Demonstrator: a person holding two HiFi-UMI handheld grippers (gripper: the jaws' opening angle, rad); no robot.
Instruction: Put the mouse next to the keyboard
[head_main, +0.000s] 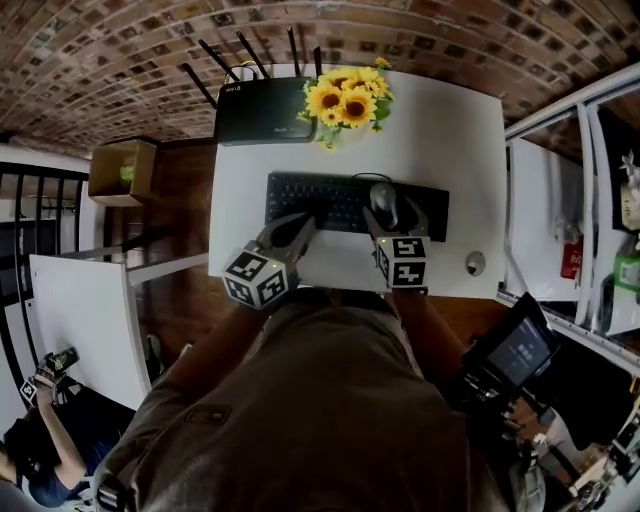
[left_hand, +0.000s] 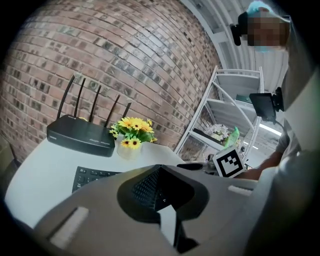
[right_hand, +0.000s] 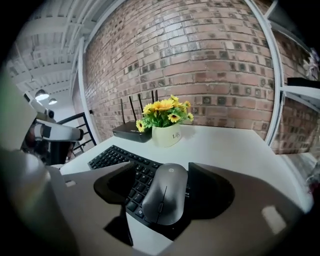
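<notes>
**Bracketing the mouse (right_hand: 165, 200) with the right gripper (right_hand: 161, 166) spread wide**

Holding the right gripper released, jaws well apart, with the mouse lying between them and neither pad pressing on it. Showing a strip of keys between the left jaw and the mouse's side, and only a narrow gap on the right.

Resting the mouse on top of the keyboard (right_hand: 112, 157), over the keys toward its right end, directly below and just ahead of this gripper. Running the mouse's long axis along the gripper's own line of sight, leaning slightly rightward at the far end, and so crossing the keyboard's long axis. Pointing the button end, with its centre seam and wheel, back toward the gripper. Pointing the rounded end with the small logo away, toward the pot of sunflowers (right_hand: 166, 134) standing further ahead on the white worktop (right_hand: 235, 145).

Holding the left gripper (left_hand: 160, 167) clenched, jaws meeting at the tips with nothing between them, just left of the right gripper and over the keyboard's near edge. Looking from there past the keyboard's left end to a black router (left_hand: 80, 135) ahead and to the left, aerials upright, with the sunflowers just right of it.

Leaving a small round grey object (head_main: 475, 263) on the worktop to the right of the right gripper, well apart from the keyboard.
</notes>
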